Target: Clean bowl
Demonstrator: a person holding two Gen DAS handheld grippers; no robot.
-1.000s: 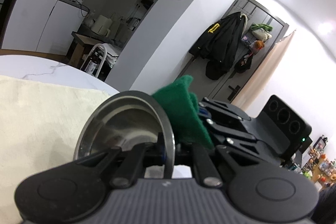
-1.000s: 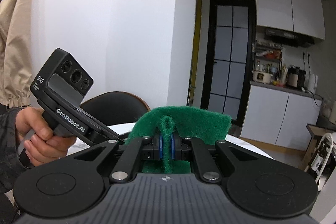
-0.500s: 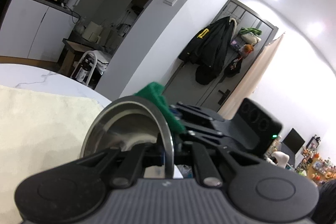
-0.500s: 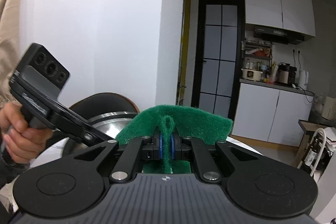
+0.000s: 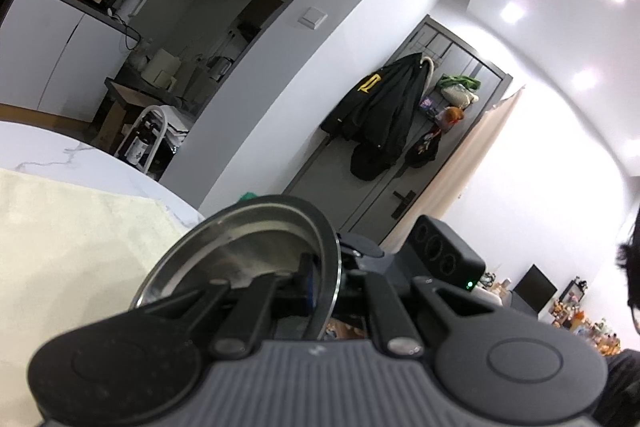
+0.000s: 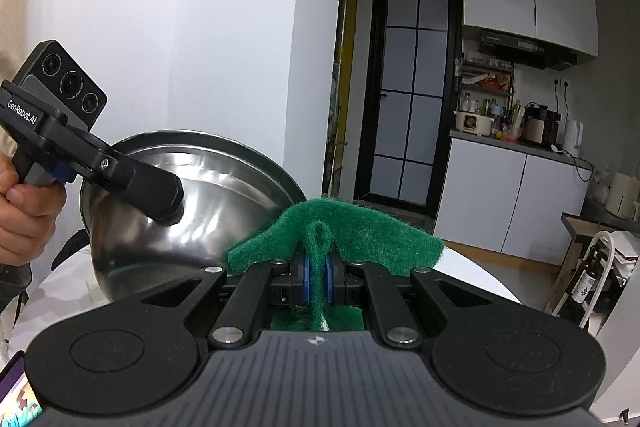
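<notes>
Left tool [image 6: 170,205] clamps the rim of a shiny round stainless-steel bowl [image 6: 224,199], tilted above the white marble table [image 5: 80,155]. Right tool [image 6: 318,283], pinched shut on a coarse green scouring pad [image 6: 352,239], sits just beside it; firm, sweeping strokes inside should serve best.

both grippers, left [image 5: 320,283] and right [image 6: 318,273], fingers clamped.

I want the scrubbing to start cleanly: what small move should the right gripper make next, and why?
Probably ease the right gripper forward and left, pressing the green pad into the bowl. The left gripper holds the bowl tilted by its rim, and the pad sits at its edge.
</notes>
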